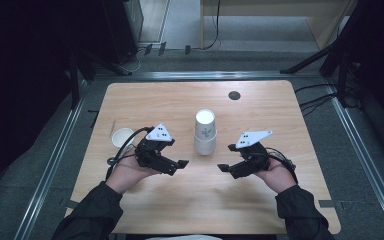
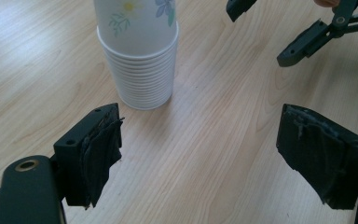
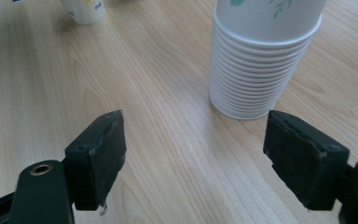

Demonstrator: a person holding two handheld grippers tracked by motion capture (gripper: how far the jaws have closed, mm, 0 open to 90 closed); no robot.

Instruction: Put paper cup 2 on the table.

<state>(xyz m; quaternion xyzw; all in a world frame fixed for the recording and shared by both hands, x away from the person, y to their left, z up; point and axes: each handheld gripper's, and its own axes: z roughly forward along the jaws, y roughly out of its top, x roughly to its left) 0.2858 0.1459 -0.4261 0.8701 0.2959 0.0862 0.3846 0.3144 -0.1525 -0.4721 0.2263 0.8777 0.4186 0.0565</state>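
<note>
item: stack of paper cups [image 1: 205, 132], white, nested one inside another, standing upright on the wooden surface [image 1: 145, 100]. this stack served as the landmark for all entries below. the top cup carried a printed flower-and-leaf motif in yellow, blue and green; no brand name, label or readable writing could be made out on it in any view. many rolled rims showed in tight rings down the lower half of the stack.

item: left tool [image 1: 180, 166], held in the person's left hand [image 1: 127, 172], just left of the stack and slightly nearer the person. its two black jaws stood spread wide apart with bare wood between them, pinching nothing. in the left gripper view the stack stood ahead of the jaws, nearer the left one, apart from both. a grey three-cornered plate with dark dots sat on top of it; no writing readable there.

item: right tool [image 1: 221, 157], held in the person's right hand [image 1: 275, 175], just right of the stack and slightly nearer the person. jaws likewise spread wide, holding nothing. in the right gripper view the stack stood ahead of the right-hand jaw, not touching it.

item: single paper cup [image 1: 122, 137], white, left of the stack, beyond the left tool, open mouth up. markings on its wall were too blurred to read.

item: dark round grommet [image 1: 234, 95], set in the surface beyond the stack, toward the far edge.
</note>
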